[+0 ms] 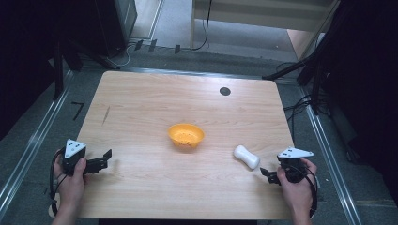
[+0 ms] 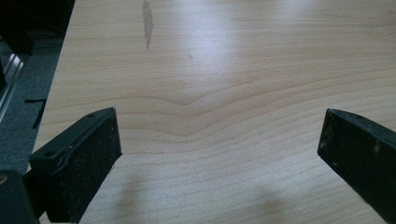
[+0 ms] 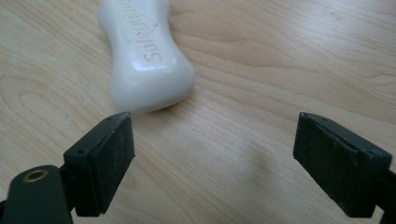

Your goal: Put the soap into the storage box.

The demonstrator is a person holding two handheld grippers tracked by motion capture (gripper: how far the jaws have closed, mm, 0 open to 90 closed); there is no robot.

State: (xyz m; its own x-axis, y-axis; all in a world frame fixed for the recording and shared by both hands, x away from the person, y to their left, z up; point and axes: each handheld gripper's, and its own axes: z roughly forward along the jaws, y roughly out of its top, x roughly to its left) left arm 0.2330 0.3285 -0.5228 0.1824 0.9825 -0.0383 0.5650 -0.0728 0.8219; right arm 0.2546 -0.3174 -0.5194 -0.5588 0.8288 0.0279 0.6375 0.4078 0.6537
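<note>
The wooden table [image 1: 141,108] carries an orange bowl [image 1: 186,135] near its middle and a white bar of soap [image 1: 247,156] toward the right edge, close to the near right corner. The right gripper [image 1: 268,174] sits low just beside the soap, jaws spread wide and holding nothing. In the right gripper view the soap [image 3: 144,60] lies ahead and off to the left jaw's side, not between the jaws. Closing from here would likely clip one rounded end and spin or skid the glossy bar toward the table's edge. Even when centred, its smooth waisted shape could squirt out under pressure. The left gripper [image 1: 104,161] rests near the left edge, equally wide open and empty, well apart from everything.
</note>
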